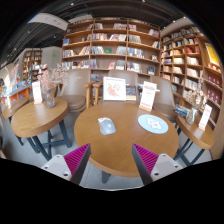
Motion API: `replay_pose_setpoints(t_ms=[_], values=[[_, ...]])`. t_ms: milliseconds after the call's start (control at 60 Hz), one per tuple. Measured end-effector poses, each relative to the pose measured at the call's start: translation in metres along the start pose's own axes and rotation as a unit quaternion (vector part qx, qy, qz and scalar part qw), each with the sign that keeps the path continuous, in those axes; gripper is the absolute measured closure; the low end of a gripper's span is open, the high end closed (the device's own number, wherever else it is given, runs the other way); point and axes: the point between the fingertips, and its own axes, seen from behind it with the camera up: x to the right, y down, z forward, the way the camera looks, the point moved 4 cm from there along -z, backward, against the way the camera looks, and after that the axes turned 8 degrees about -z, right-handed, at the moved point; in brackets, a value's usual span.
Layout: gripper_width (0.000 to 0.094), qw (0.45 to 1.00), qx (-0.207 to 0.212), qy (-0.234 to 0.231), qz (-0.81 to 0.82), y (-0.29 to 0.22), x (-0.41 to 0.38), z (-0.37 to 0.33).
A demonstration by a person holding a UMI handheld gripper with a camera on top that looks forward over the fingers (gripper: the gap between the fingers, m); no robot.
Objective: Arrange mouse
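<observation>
A grey computer mouse (106, 125) lies on a round wooden table (115, 150), left of a round pale blue mouse pad (153, 123). My gripper (112, 160) is held above the table's near edge, well short of the mouse. Its two fingers with magenta pads (76, 157) stand wide apart with nothing between them. The mouse lies beyond the fingers, slightly left of the middle.
Upright display cards (114, 88) and a white sign (148, 95) stand at the table's far side. A second round table (35, 117) with a card is to the left, another table (200, 130) to the right. Bookshelves (110, 45) line the back wall.
</observation>
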Motion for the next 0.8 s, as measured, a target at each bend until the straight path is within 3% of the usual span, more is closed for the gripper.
replay_pose_setpoints(t_ms=[333, 800], values=[[0.0082, 1.0, 0.016, 0.007, -0.001, -0.017, -0.02, 0.067], [0.0083, 0.999, -0.029, 0.029, -0.018, -0.032, -0.014, 0.18]])
